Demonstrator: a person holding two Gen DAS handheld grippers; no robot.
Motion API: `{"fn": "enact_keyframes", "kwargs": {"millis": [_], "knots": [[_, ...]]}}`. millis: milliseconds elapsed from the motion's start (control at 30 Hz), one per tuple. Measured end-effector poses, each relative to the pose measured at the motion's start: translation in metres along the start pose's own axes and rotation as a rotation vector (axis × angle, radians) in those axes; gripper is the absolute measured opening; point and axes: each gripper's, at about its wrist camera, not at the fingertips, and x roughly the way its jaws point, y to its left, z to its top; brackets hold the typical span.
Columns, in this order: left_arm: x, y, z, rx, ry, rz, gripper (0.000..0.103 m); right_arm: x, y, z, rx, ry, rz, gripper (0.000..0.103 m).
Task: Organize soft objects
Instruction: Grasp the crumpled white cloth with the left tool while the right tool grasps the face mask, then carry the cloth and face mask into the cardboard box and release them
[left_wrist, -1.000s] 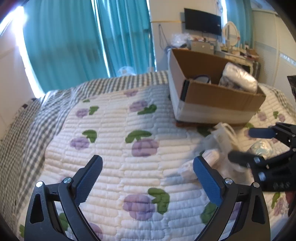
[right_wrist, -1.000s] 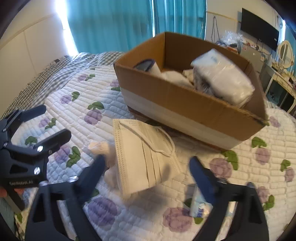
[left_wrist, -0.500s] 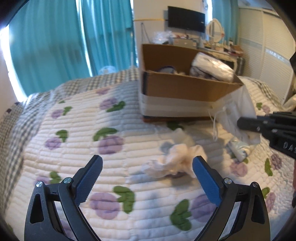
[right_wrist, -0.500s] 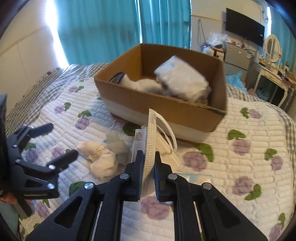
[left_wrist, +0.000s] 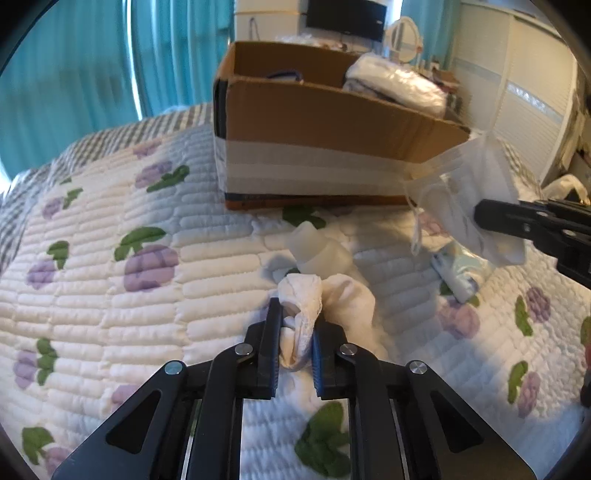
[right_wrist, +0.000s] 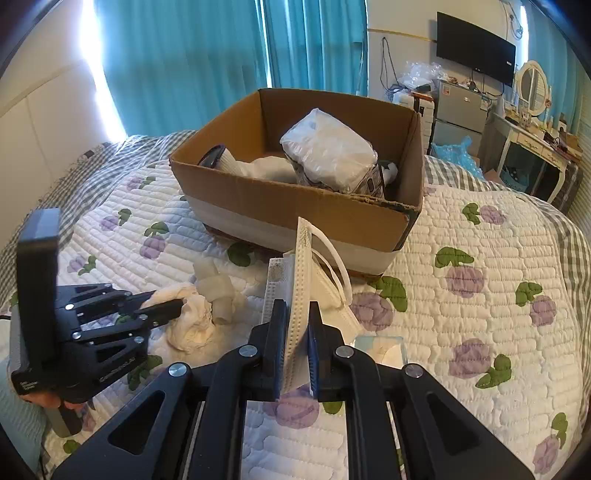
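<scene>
My left gripper (left_wrist: 295, 325) is shut on a bundle of white socks (left_wrist: 325, 299) lying on the quilt; it also shows in the right wrist view (right_wrist: 162, 304), with the socks (right_wrist: 192, 321). My right gripper (right_wrist: 298, 317) is shut on a stack of white face masks (right_wrist: 301, 280) held upright above the bed, and shows in the left wrist view (left_wrist: 480, 216) with the masks (left_wrist: 469, 192). An open cardboard box (right_wrist: 280, 206) sits beyond, holding a plastic-wrapped white pack (right_wrist: 328, 151) and other soft items.
A small translucent bottle (left_wrist: 317, 251) lies just past the socks. A flat clear packet (left_wrist: 461, 269) lies on the quilt under the masks. The floral quilt (right_wrist: 480, 295) stretches right. A dresser, a mirror and a TV stand behind the bed.
My left gripper has moved forward and closed on the white socks. My right gripper stays shut on the masks, which it grasped and lifted a second ago.
</scene>
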Motion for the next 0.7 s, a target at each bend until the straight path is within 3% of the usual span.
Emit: {"fn": "enact_keyframes", "kwargs": {"millis": [100,700], "knots": [[-0.013,-0.006,0.000,0.012,0.013,0.032,0.013,-0.009,0.003,-0.002,-0.003,-0.010,0.000,0.010],[-0.140,-0.044,0.027,0.025,-0.136,0.053,0.013,-0.128,0.035,-0.002,-0.033,-0.151,-0.021,0.010]]}}
